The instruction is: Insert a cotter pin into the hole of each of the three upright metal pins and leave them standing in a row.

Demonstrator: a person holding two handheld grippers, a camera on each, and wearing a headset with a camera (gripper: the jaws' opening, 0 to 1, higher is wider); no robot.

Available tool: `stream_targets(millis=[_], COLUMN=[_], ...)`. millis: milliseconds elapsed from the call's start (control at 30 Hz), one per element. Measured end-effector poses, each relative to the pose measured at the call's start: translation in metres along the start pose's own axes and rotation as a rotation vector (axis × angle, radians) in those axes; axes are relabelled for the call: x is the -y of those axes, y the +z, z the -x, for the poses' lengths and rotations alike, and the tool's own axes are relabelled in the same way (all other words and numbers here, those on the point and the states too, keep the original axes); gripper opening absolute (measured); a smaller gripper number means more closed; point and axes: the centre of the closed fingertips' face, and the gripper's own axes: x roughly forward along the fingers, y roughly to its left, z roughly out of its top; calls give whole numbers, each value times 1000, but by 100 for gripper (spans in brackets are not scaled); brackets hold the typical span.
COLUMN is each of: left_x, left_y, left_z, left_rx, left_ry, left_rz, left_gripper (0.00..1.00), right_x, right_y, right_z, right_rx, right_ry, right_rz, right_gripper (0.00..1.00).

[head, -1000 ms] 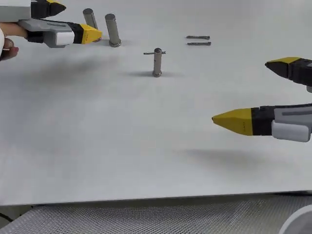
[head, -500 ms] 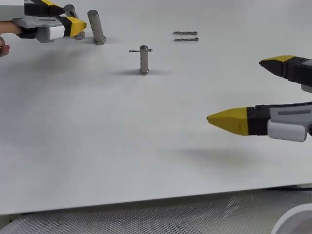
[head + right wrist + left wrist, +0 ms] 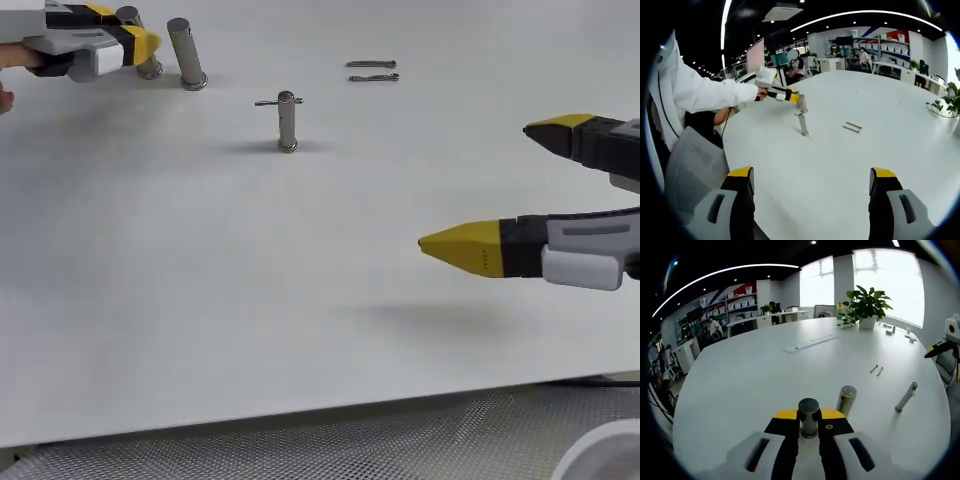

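— While the left gripper [image 3: 808, 414] is closed snug on 1 bare metal pin [image 3: 809, 422], what is the right gripper [image 3: 810, 175] doing?
— Hanging above the table [image 3: 300, 300] with its jaws spread wide, holding nothing. I'd judge the left clamps that pin to steady it, and the right is open to fetch a cotter.
— Where are the others?
— The 2nd bare pin [image 3: 845, 399] stands just beside the held 1. The 3rd pin [image 3: 287, 125] stands apart, nearer the middle, its cotter pin [image 3: 268, 101] already through. All 3 are upright, long axis vertical; that cotter runs level, crosswise.
— And the spares?
— 2 loose cotter pins [image 3: 372, 64] lie flat beyond it, parallel, side by side, lengthwise left to right in the head view
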Motion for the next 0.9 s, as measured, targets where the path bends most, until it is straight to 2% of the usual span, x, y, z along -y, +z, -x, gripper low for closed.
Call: stream_targets(millis=[233, 400, 500, 533, 667, 900], left_x=[2, 4, 11, 17, 30, 56], left_y=[0, -3, -3, -1, 3, 16], left_z=[2, 7, 17, 22, 38, 62], left_rx=[-21, -41, -48, -37, -28, 10], left_ry=[17, 17, 4, -20, -31, -42], left_rz=[-35, -24, -48, -51, -70, -28], left_gripper=[10, 10, 10, 10, 10, 10], right_x=[-3, -4, -4, -4, -5, -9], right_y=[0, 2, 4, 4, 7, 10], right_z=[1, 2, 4, 4, 4, 3], right_rx=[0, 1, 6, 6, 17, 29], right_ry=[4, 6, 4, 4, 4, 13], right_rz=[-4, 4, 6, 7, 8, 10], right_gripper=[93, 93, 93, 93, 93, 93])
